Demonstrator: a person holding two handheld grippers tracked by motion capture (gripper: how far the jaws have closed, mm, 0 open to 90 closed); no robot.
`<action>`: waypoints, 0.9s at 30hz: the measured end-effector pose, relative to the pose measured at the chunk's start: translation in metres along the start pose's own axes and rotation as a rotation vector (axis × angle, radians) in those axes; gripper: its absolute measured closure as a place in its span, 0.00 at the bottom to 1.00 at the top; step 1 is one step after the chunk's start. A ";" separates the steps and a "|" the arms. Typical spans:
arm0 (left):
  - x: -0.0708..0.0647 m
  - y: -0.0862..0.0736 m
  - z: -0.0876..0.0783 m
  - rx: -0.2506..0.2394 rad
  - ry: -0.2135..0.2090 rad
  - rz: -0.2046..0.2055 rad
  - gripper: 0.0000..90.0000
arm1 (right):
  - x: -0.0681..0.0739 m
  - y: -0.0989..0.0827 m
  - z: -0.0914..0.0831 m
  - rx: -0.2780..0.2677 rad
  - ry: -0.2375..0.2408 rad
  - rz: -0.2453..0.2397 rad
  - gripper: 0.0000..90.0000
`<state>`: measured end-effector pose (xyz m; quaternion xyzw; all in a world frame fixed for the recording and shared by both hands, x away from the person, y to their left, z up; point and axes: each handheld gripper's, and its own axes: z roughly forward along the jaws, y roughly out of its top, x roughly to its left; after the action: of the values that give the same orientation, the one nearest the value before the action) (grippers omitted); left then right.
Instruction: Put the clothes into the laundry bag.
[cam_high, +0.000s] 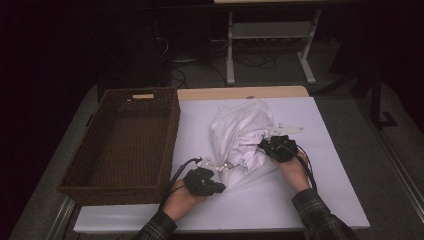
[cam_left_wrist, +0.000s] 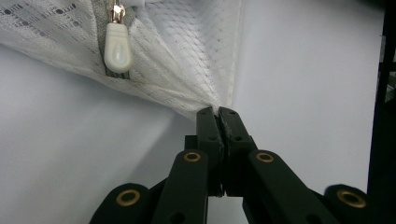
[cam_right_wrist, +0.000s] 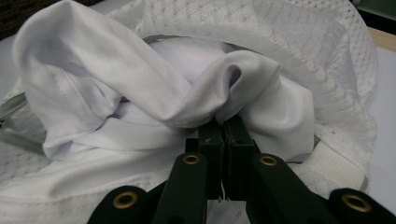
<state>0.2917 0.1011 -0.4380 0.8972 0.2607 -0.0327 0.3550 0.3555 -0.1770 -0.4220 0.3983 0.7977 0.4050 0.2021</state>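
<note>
High view: white mesh laundry bag (cam_high: 240, 137) mid tabletop (cam_high: 320, 165), right of the wicker basket (cam_high: 125, 145). My left gripper (cam_high: 222, 166) pinches its near corner, right gripper (cam_high: 264, 145) sits at the opening.

Left gripper view: jaws clamped on the mesh edge near the zipper pull (cam_left_wrist: 116, 49); I'd hold this taut.

Right gripper view: jaws pinching white cloth (cam_right_wrist: 154, 100) inside the mouth; push deep before letting go.

brown wicker basket (cam_high: 125, 145), perhaps empty, white table (cam_high: 310, 165)
</note>
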 end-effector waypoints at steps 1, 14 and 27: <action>0.000 0.000 0.000 0.002 -0.001 0.000 0.98 | -0.002 0.000 0.004 0.000 -0.002 0.009 0.97; 0.001 0.000 0.002 0.010 -0.007 0.004 0.98 | -0.006 0.004 0.012 0.011 0.002 0.002 0.95; 0.002 0.000 -0.001 0.000 -0.002 0.004 0.97 | -0.010 -0.009 -0.017 0.023 0.210 -0.006 0.39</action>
<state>0.2930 0.1022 -0.4379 0.8975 0.2588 -0.0331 0.3555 0.3463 -0.1965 -0.4186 0.3537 0.8202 0.4349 0.1142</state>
